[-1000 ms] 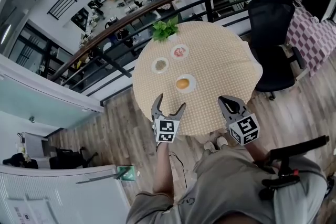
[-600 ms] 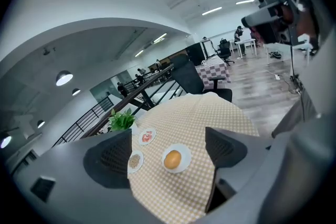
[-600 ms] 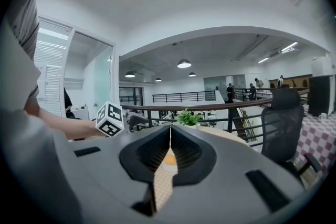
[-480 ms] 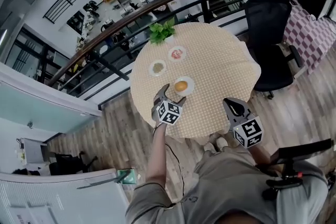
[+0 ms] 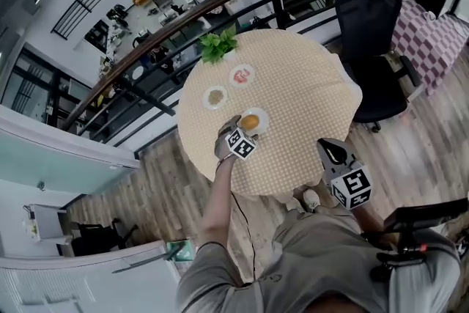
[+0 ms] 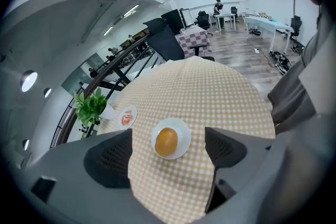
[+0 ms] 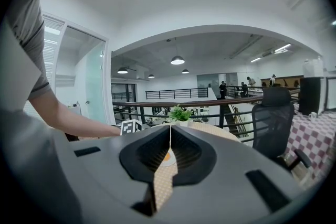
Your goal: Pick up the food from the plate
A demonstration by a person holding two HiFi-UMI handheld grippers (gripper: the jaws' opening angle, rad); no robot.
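Left hand-held gripper (image 5: 238,130) agape near smooth round food (image 6: 166,141)

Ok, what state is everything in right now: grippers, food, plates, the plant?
left gripper: open, empty, aimed at the orange food.
right gripper: shut, empty.
orange food: lying on its white plate, not gripped.
plate of red food: full, on the table.
plate of brownish food: full, on the table.
plant: upright at the far edge.
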